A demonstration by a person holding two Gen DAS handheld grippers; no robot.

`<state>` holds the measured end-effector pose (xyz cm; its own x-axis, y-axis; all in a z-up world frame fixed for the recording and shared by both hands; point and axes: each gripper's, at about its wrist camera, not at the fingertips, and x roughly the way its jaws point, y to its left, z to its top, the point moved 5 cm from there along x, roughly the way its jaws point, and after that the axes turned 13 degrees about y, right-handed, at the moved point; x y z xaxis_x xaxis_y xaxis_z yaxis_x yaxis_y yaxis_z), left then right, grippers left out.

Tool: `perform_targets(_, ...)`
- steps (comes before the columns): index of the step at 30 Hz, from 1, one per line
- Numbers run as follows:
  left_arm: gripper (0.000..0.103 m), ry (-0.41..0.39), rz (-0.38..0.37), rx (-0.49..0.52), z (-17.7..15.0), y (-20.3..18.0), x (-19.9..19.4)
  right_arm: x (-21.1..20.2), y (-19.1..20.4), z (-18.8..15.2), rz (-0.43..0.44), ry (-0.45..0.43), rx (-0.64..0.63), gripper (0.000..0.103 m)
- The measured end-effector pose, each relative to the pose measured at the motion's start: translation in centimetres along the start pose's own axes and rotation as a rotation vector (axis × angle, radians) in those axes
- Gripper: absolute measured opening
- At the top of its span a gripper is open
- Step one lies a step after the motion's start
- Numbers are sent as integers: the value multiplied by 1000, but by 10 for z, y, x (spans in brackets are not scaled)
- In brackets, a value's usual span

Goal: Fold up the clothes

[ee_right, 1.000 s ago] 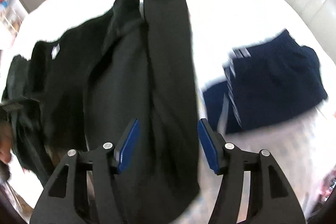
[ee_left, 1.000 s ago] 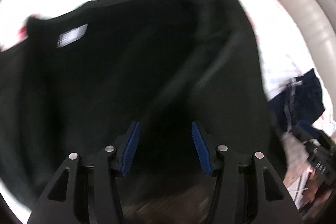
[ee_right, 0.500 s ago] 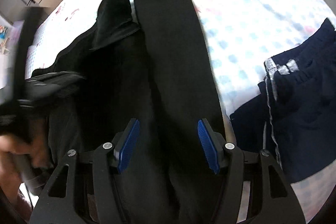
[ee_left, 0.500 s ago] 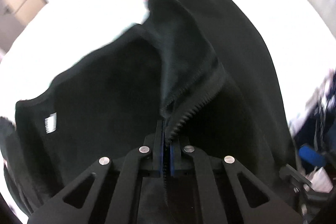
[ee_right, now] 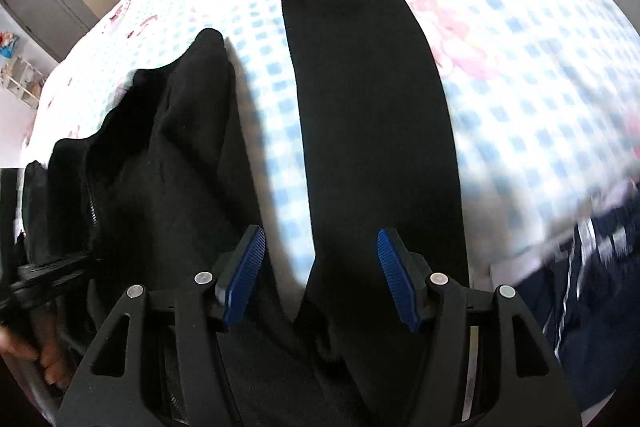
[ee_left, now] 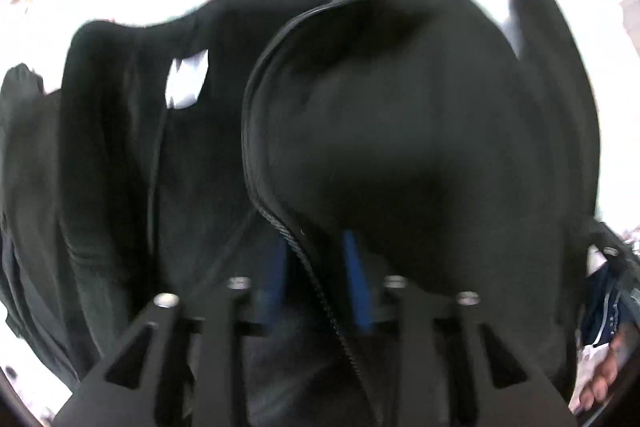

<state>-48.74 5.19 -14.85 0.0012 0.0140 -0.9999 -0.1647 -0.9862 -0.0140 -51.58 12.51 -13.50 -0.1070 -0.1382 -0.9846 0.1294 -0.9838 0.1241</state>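
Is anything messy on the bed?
Yes. The black jacket lies bunched and half open, zipper edge curling loose, one sleeve stretched out straight apart from it. Dark blue clothes sit crumpled at the right.

Both wrist views down, close over jacket [ee_left: 400, 131]

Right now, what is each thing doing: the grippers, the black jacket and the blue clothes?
Left gripper: jaws just opened, the zipper edge loose between them, not pinched.
Right gripper: open, over the sleeve, holding nothing.
Jacket: unzipped, front flap thrown over, not folded yet.
Sleeve: stretched out straight on the bed.
Navy clothes: lying crumpled beside the jacket.
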Motion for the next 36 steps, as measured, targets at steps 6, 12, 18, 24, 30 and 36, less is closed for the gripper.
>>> perform_targets(6, 55, -184, -139, 3, 27, -6, -44, 17, -5, 13, -8, 30, 10, 61)
perform_targets(12, 58, -112, -166, 261, 63, -70, 6, 21, 19, 17, 16, 31, -81, 61)
perform_targets(18, 58, -84, -19, 176, 71, -64, 24, 46, 23, 38, 35, 80, -119, 62)
perform_targets(24, 58, -98, -106, -198, 64, 36, 24, 47, 38, 47, 133, 94, -183, 68)
perform_targets(30, 57, -6, -193, -114, 84, 42, 55, 85, 34, 33, 266, 276, -130, 67)
perform_targets(36, 56, -55, -179, -19, 103, 16, 43, 74, -18, 16, -147, 192, -127, 23)
